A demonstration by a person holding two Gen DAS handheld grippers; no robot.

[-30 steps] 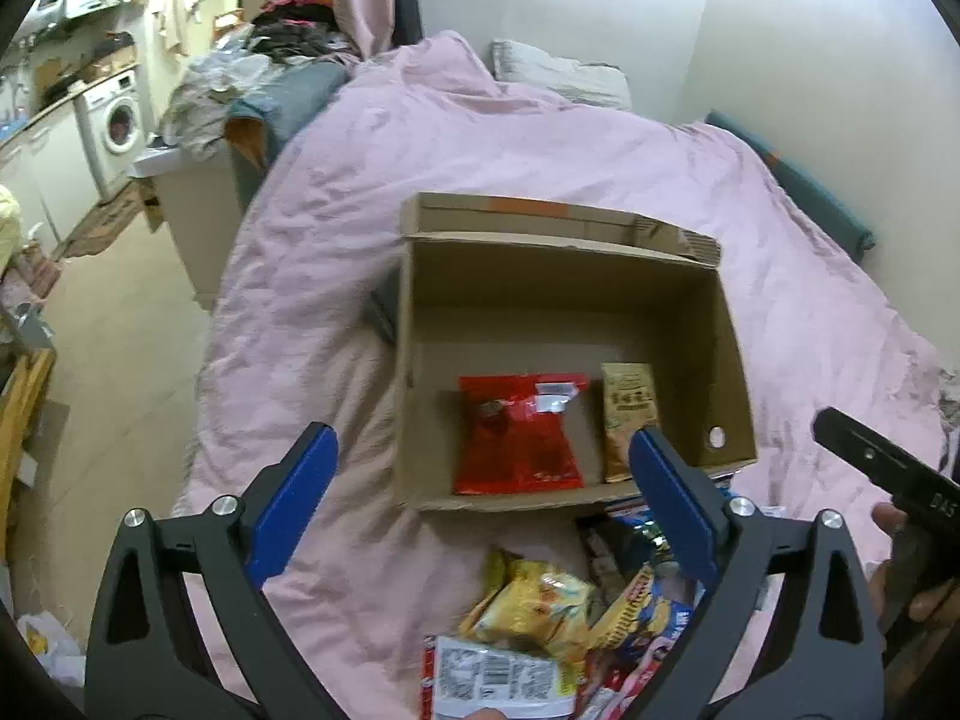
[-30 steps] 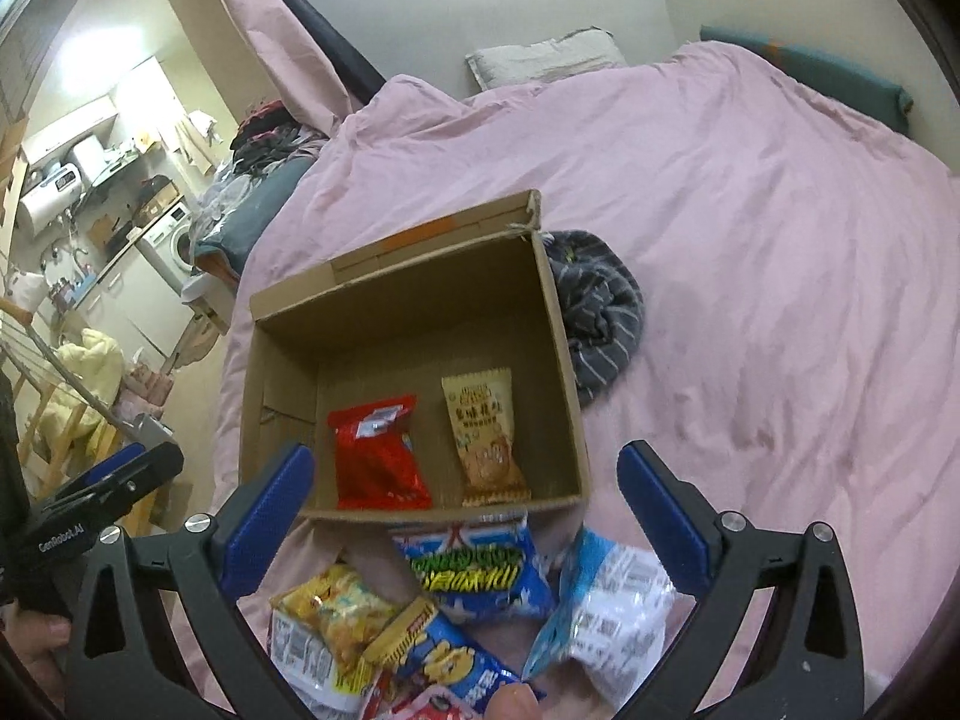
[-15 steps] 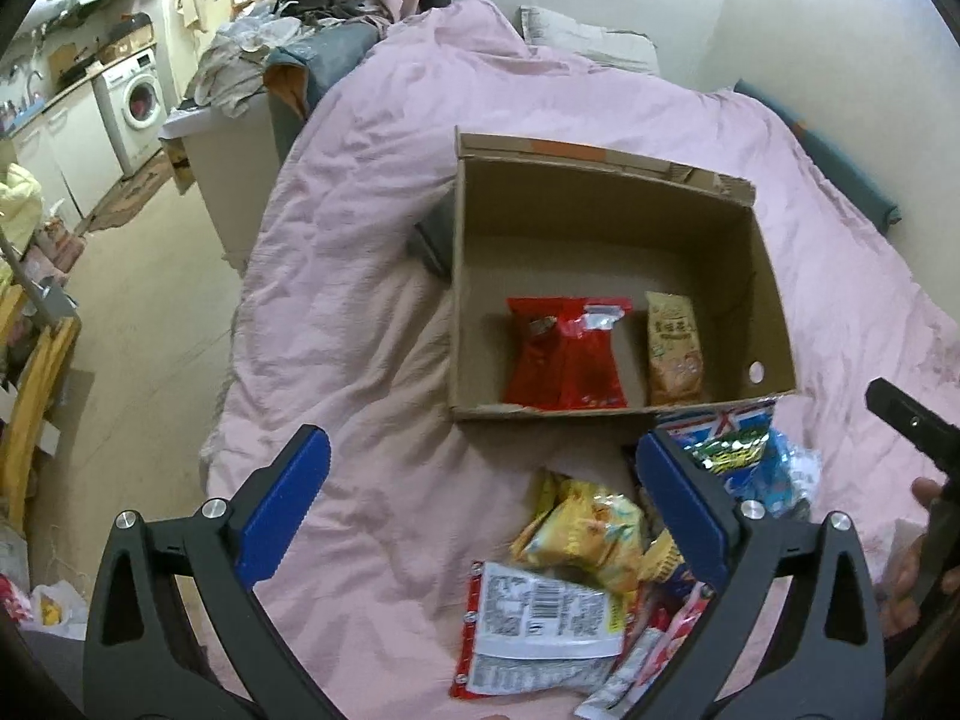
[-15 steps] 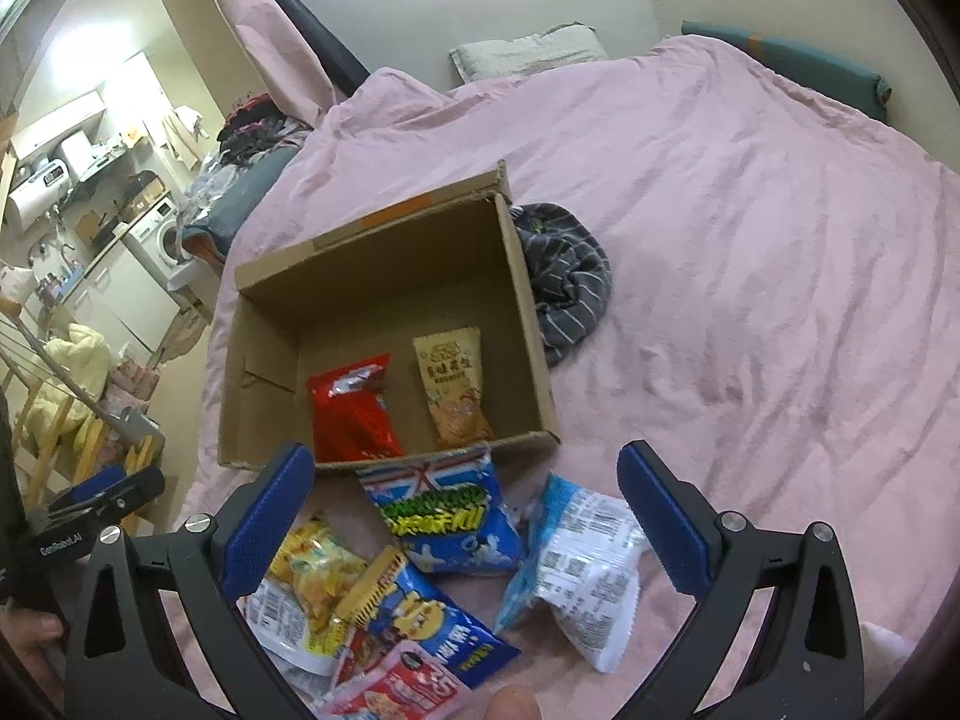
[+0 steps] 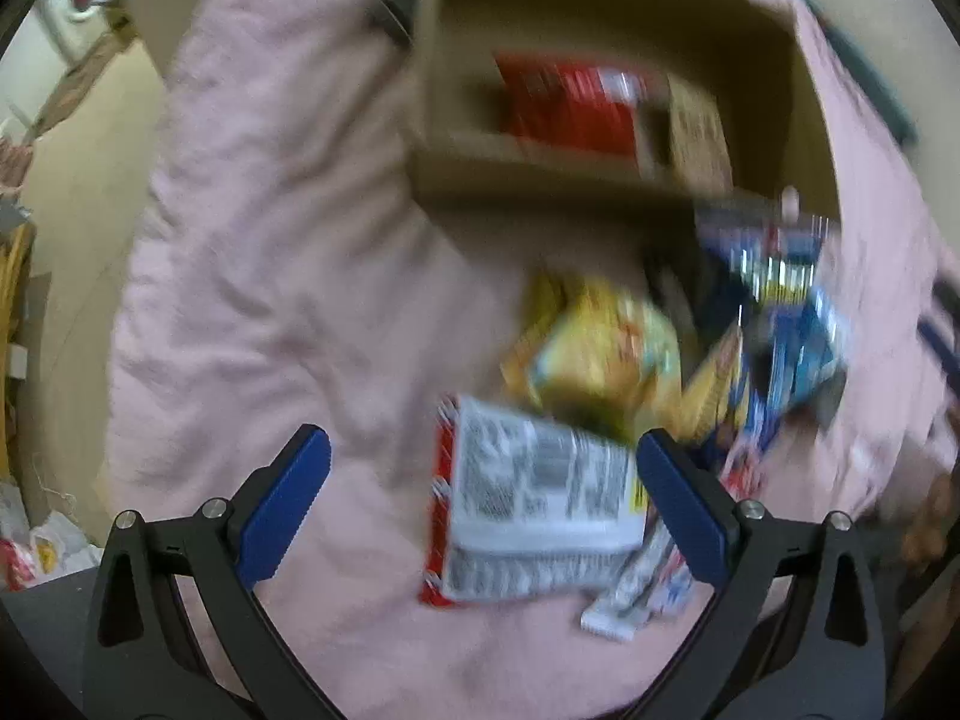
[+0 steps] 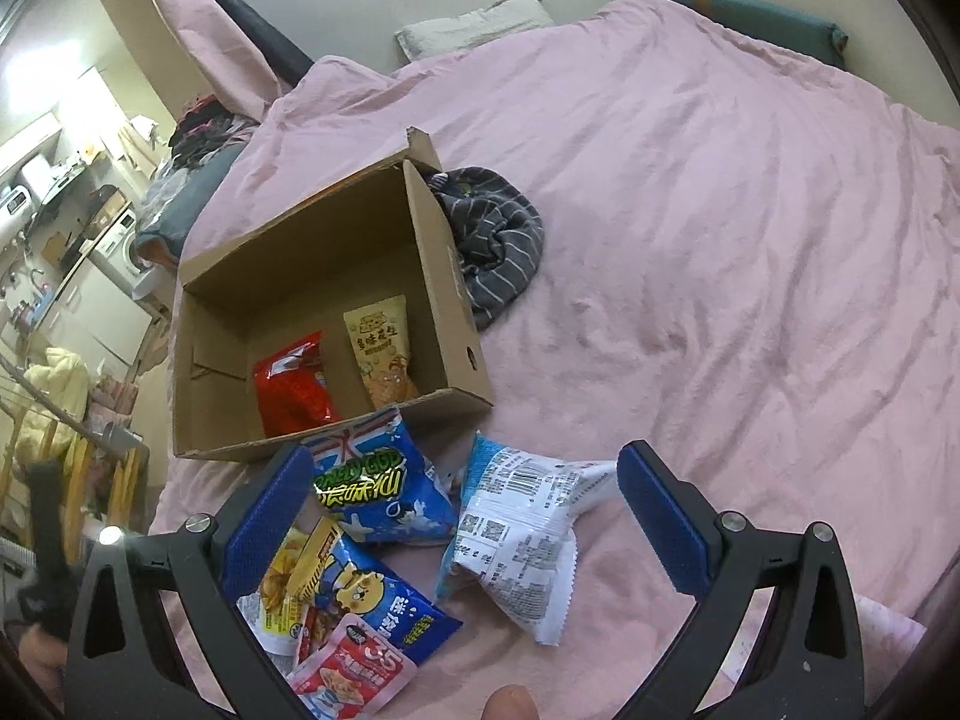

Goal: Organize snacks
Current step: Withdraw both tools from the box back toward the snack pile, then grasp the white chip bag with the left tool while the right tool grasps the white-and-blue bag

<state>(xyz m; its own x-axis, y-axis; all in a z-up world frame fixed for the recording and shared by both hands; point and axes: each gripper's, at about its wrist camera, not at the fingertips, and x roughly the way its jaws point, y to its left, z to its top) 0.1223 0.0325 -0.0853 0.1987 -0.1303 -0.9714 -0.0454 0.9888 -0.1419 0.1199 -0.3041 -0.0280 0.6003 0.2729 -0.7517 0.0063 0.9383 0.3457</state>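
Left wrist view, badly blurred: your left gripper (image 5: 480, 480) is spread wide and holds nothing. Between its fingers lies a white packet with a barcode (image 5: 534, 516) on the pink duvet (image 5: 270, 300). Just ahead of it is a yellow bag (image 5: 594, 354), and ahead of that the cardboard box (image 5: 540, 180).

Right wrist view: your right gripper (image 6: 462, 504) is also spread and empty. Between its fingers sit a blue bag (image 6: 378, 492) and a white-and-blue packet (image 6: 522, 534). Straight ahead, the box holds a red packet (image 6: 294, 384) and a tan peanut packet (image 6: 384, 348) side by side. A striped cloth (image 6: 492, 240) lies against the box's right wall.
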